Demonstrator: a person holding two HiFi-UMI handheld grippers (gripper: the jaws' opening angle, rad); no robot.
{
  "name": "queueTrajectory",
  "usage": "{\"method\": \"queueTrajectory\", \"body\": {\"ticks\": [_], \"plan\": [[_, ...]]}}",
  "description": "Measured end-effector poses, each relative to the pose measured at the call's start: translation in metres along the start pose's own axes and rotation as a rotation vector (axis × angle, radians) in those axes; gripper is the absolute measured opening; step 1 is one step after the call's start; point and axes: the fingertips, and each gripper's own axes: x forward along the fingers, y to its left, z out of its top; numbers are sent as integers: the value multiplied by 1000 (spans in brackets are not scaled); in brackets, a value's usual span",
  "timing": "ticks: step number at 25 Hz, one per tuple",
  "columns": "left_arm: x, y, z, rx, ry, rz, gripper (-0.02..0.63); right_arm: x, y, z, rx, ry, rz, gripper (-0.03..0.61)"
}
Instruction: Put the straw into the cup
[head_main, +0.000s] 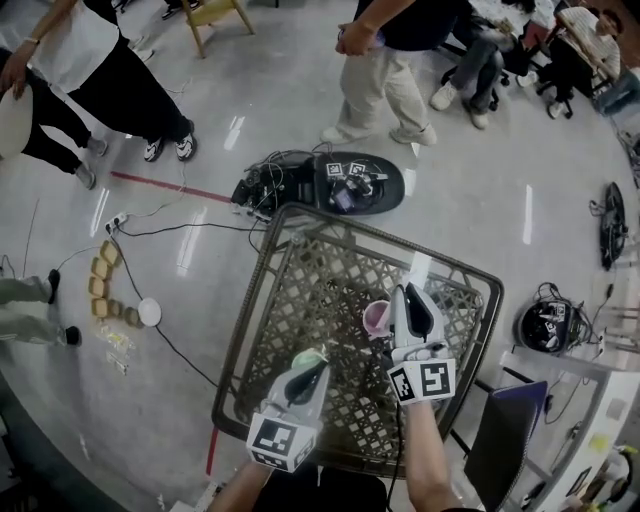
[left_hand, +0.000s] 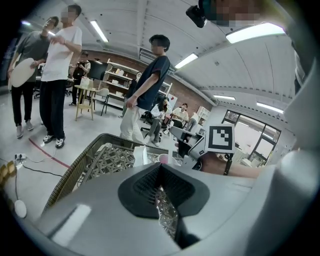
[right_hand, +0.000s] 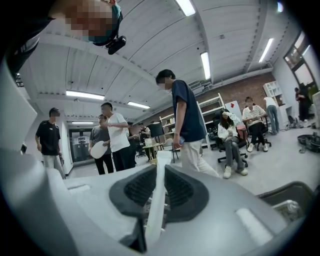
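I see both grippers over the table (head_main: 243, 320), a square top of open woven lattice with a dark rim. Right gripper (head_main: 405, 300): the jaws are closed on the straw (right_hand: 156, 200) - a white strip that runs upright between the dark ribbed pads (right_hand: 182, 192), with its upper end above them and its lower end below them. The pads stand only a straw's width apart and press on it from both sides. I cannot make out the straw in the head view. The cup (head_main: 377, 318) is pink and stands upright on the lattice, just beside the right gripper on its left; I cannot tell whether the two touch. The straw is held outside the cup, not in it. Left gripper (head_main: 308, 365): the jaws are closed with nothing between them - the pads (left_hand: 142, 187) meet at the tips, and the narrow gap lower down shows only lattice. This gripper is nearer to me than the right one, well apart from the cup, and points at the tabletop. In the left gripper view the cup appears beyond the tips, with a pale thing (left_hand: 140, 155) that I cannot identify just to its left. On the floor beyond the table lie a black device (head_main: 355, 185) and cables (head_main: 180, 228), and several people (head_main: 385, 60) stand or sit farther off.
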Motion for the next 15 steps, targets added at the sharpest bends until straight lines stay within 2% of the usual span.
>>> {"method": "queueTrajectory", "body": {"ticks": [15], "plan": [[0, 0, -10, -4, 13, -3, 6, -7, -1, -23, -15, 69, -4, 60]]}}
